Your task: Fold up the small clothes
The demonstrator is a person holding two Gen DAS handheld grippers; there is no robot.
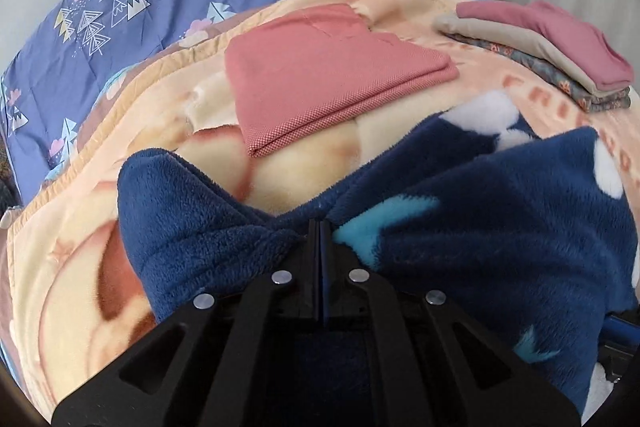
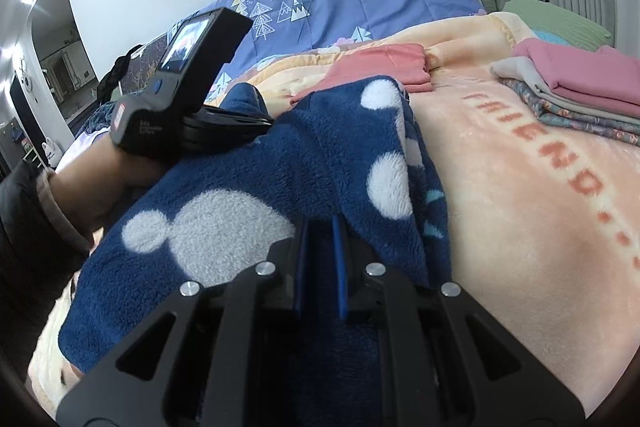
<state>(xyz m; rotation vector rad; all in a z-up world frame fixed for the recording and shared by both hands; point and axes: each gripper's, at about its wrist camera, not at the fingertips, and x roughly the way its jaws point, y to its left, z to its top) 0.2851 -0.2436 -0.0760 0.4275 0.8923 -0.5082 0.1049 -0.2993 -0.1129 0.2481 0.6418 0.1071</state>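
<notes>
Your left tongs (image 1: 321, 227) pinch the navy fleece garment (image 1: 500, 211) at its edge; your right tongs (image 2: 320, 227) clamp it too (fleece between the blades). Bare blanket (image 2: 500, 187) lies rightward, before the folded stack (image 2: 580, 95).

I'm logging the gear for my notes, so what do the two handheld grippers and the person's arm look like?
Both the left gripper and the right gripper are matte black linkages with silver rivets and blue finger pads. The left unit carries a small screen and a red label. The sleeve is dark.
</notes>
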